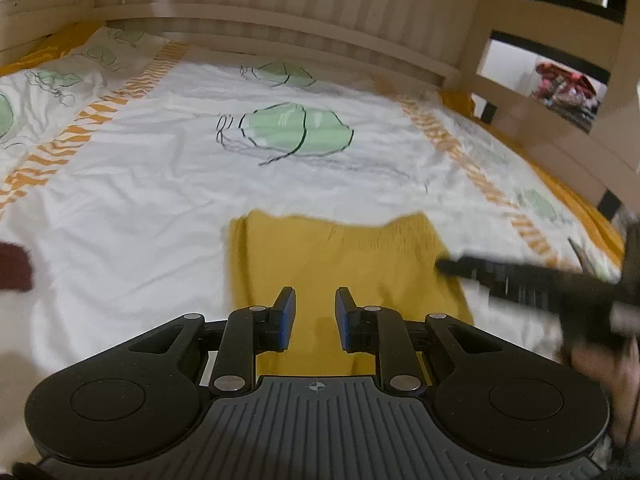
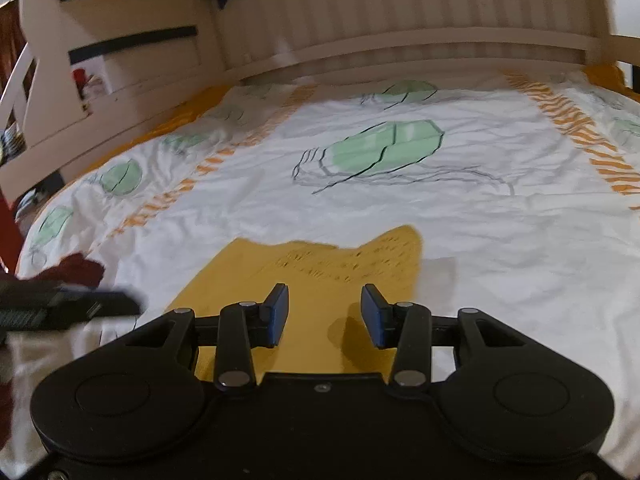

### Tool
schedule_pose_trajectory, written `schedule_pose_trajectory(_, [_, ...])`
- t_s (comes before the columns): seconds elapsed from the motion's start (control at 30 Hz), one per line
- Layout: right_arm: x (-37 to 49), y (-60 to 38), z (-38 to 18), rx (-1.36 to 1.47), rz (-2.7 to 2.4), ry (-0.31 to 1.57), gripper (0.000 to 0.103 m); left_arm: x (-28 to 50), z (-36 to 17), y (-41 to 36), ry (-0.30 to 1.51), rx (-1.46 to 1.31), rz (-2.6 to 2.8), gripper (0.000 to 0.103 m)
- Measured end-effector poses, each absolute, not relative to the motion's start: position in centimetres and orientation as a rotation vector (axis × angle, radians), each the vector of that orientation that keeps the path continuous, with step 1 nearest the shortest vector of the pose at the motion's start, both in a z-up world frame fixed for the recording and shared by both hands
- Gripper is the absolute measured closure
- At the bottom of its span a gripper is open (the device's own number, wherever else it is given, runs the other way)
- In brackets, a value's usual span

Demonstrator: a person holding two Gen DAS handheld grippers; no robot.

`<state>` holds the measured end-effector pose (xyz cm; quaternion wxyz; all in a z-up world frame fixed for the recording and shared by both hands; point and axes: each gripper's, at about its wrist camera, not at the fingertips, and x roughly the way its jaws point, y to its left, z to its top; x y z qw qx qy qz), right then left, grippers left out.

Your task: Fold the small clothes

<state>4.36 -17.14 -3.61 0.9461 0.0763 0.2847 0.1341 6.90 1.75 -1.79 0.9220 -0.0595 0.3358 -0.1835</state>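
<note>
My left gripper [image 1: 315,312] hangs above the yellow garment [image 1: 344,264], jaws slightly apart, nothing between the pads. My right gripper [image 2: 324,314] sits over the same garment, jaws wider apart, also empty. The garment lies flat on the white bedspread [image 1: 160,184], which is printed with green shapes and orange stripes. I see a dark red cloth [image 2: 80,268] off to the left on the bedspread. Beyond it stands a cream slatted headboard [image 2: 400,4].
</note>
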Motion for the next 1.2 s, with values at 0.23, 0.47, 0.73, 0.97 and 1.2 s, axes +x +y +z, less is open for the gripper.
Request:
schedule_pose_trajectory(0.23, [6.4,-17.2,-4.9,0.168,0.263,0.605,0.053,11.5,-3.5,0.1,0.68,-0.118,-0.305,0.082])
schedule_pose_trajectory(0.47, [8.5,-18.4,-7.2,0.193,0.225,0.659,0.055,14.1,-7.5,1.4,0.753,-0.094,-0.197,0.079])
schedule_pose_trajectory(0.73, [7.9,-18.2,-7.0,0.18,0.251,0.636,0.041,13.2,-6.9,1.2,0.738,-0.064,-0.201,0.078])
schedule_pose_trajectory(0.97, [5.6,-16.6,-5.0,0.1,0.247,0.588,0.001,11.4,-5.4,1.5,0.747,-0.063,-0.191,0.033])
schedule_pose_trajectory(1.2, [2.3,-17.2,-3.9,0.138,0.142,0.606,0.001,6.4,-3.5,1.5,0.689,-0.007,-0.112,0.012])
